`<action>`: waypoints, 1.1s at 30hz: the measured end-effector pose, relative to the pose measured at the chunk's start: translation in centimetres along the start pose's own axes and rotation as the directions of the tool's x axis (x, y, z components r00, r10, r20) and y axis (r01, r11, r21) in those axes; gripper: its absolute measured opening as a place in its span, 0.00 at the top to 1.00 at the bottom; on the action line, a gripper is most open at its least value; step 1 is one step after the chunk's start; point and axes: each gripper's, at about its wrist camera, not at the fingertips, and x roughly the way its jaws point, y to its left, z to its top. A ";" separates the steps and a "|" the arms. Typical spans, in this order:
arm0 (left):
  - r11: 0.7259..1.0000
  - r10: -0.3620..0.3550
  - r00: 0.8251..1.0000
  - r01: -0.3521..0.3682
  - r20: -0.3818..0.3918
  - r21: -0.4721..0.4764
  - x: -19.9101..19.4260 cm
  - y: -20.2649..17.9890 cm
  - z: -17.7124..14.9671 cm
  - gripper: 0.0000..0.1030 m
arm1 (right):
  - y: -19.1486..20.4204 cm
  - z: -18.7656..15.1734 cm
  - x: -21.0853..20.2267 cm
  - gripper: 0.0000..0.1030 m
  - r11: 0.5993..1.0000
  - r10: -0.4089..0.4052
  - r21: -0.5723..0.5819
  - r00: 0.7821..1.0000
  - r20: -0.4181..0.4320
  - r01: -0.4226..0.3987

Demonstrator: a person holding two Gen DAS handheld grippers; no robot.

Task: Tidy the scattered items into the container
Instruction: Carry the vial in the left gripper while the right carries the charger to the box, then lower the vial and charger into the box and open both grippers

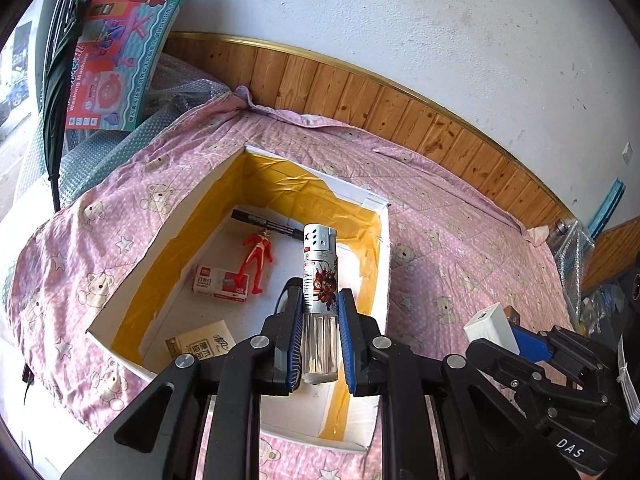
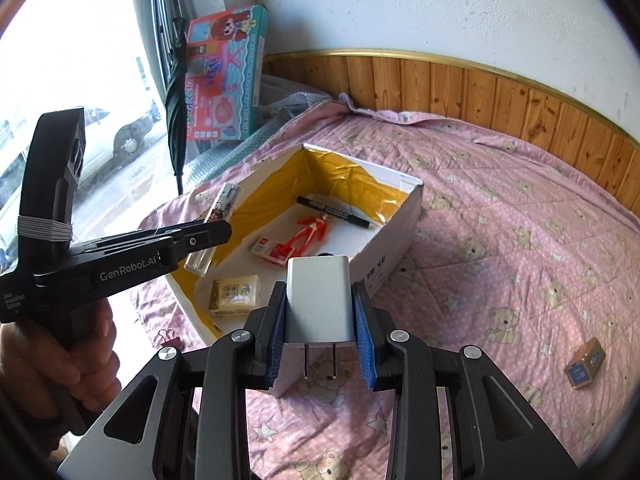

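A white box with a yellow lining [image 1: 152,264] [image 2: 404,216] sits open on the pink bedspread. Inside lie a black marker [image 1: 266,224] [image 2: 334,210], a red figure [image 1: 256,258] [image 2: 306,236], a staples box [image 1: 220,284] [image 2: 266,248] and a beige packet [image 1: 204,342] [image 2: 236,294]. Over the box, my left gripper [image 1: 319,312] is shut on a lighter [image 1: 320,276] [image 2: 214,224] with a clear base and a printed sleeve. My right gripper [image 2: 320,308] is shut on a white charger plug [image 2: 319,298] [image 1: 494,326] beside the box's near wall, prongs pointing towards the camera.
A small gold and blue cube [image 2: 585,363] lies on the bedspread at the right. A pink binder clip [image 2: 170,338] rests near the box's left corner. A toy carton [image 1: 124,48] [image 2: 226,76] and a folded umbrella [image 2: 176,112] lean at the back left. Wood panelling [image 1: 360,96] borders the bed.
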 end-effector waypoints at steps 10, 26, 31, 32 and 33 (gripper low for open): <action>0.997 0.036 0.998 -0.039 -0.047 -0.066 1.8 3.0 0.2 0.83 | 1.0 3.1 3.5 0.69 0.997 0.030 -0.065 0.999 -0.023 -0.032; 0.989 0.036 0.986 -0.058 -0.162 -0.134 5.5 4.4 0.6 0.83 | 0.2 7.8 12.5 0.69 0.991 0.091 -0.081 0.981 -0.173 -0.106; 0.994 0.027 0.983 -0.046 -0.181 -0.101 6.6 3.3 1.0 0.83 | 0.2 8.5 15.5 0.69 0.988 0.065 -0.122 0.968 -0.241 -0.097; 0.994 0.030 0.983 -0.048 -0.183 -0.094 6.9 3.2 1.1 0.83 | 0.2 8.6 16.0 0.69 0.987 0.058 -0.130 0.966 -0.250 -0.093; 0.995 0.033 0.982 -0.050 -0.187 -0.087 7.2 3.1 1.2 0.83 | 0.2 8.7 16.5 0.69 0.986 0.054 -0.137 0.964 -0.262 -0.093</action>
